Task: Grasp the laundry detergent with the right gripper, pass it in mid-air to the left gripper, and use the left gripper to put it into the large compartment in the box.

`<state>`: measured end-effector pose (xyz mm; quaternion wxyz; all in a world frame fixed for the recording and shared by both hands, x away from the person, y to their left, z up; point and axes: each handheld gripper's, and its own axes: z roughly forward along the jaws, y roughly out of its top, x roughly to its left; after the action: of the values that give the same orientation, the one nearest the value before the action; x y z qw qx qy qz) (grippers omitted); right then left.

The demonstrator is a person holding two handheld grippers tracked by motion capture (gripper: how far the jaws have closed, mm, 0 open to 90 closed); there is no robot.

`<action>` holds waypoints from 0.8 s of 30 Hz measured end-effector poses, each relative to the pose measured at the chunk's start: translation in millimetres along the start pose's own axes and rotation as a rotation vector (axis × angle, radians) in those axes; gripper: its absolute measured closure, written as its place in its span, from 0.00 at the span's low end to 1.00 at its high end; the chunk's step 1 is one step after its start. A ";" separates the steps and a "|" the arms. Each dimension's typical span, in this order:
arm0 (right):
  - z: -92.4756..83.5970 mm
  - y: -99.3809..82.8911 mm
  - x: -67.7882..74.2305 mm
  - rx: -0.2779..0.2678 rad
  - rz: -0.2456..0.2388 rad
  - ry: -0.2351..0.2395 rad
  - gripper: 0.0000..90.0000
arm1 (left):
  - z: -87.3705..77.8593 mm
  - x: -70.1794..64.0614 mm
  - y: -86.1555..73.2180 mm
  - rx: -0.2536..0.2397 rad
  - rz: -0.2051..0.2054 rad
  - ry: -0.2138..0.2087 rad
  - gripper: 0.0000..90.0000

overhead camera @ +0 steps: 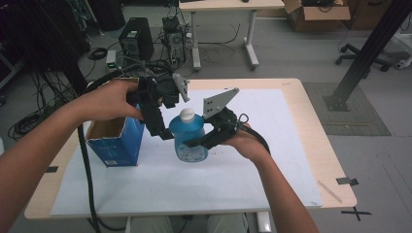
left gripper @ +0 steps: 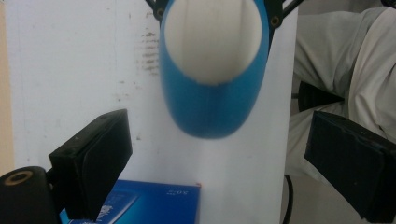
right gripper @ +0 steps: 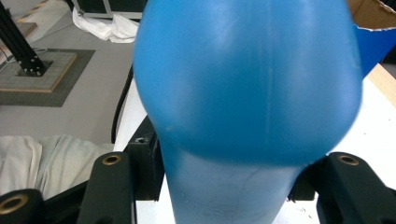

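A blue bottle (overhead camera: pixel 188 138) with a white cap (overhead camera: pixel 187 114) stands upright over the white sheet (overhead camera: pixel 272 145) at the table's middle. My right gripper (overhead camera: pixel 197 142) comes in from the right and is shut on the bottle's lower body. In the right gripper view the bottle (right gripper: pixel 247 88) sits close, clamped between the two black jaws of the right gripper (right gripper: pixel 231 186). My left gripper (overhead camera: pixel 167 128) hangs just up-left of the cap and points down. In the left gripper view the left gripper (left gripper: pixel 222 165) is open, its pads (left gripper: pixel 93 158) wide apart, with the cap (left gripper: pixel 212 42) beyond them.
An open blue carton (overhead camera: pixel 116 141) stands at the left of the sheet, close to my left hand, and its blue carton top (left gripper: pixel 149 203) lies under the left jaws. The wooden table edge (overhead camera: pixel 320 145) runs along the right. Beyond are computers (overhead camera: pixel 136 41), a desk (overhead camera: pixel 223 29) and a black post (overhead camera: pixel 369 53).
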<state>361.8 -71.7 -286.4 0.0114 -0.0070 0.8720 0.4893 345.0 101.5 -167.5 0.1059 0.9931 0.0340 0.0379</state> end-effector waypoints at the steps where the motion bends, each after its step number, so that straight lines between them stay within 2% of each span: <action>1: 1.4 1.7 0.0 0.002 -0.004 0.003 0.48 | 0.4 0.2 0.2 0.000 0.001 0.000 0.09; 12: 11.7 12.8 -1.5 0.008 -0.016 0.022 0.48 | 3.7 -0.3 4.8 0.001 0.002 -0.002 0.08; 24: 13.1 17.0 0.2 0.018 -0.018 0.021 0.48 | 11.6 1.0 10.2 0.013 -0.001 -0.003 0.08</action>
<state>361.4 -51.7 -278.7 0.0069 -0.0199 0.8763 0.4814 347.6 89.2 -176.6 0.0996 0.9938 0.0345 0.0361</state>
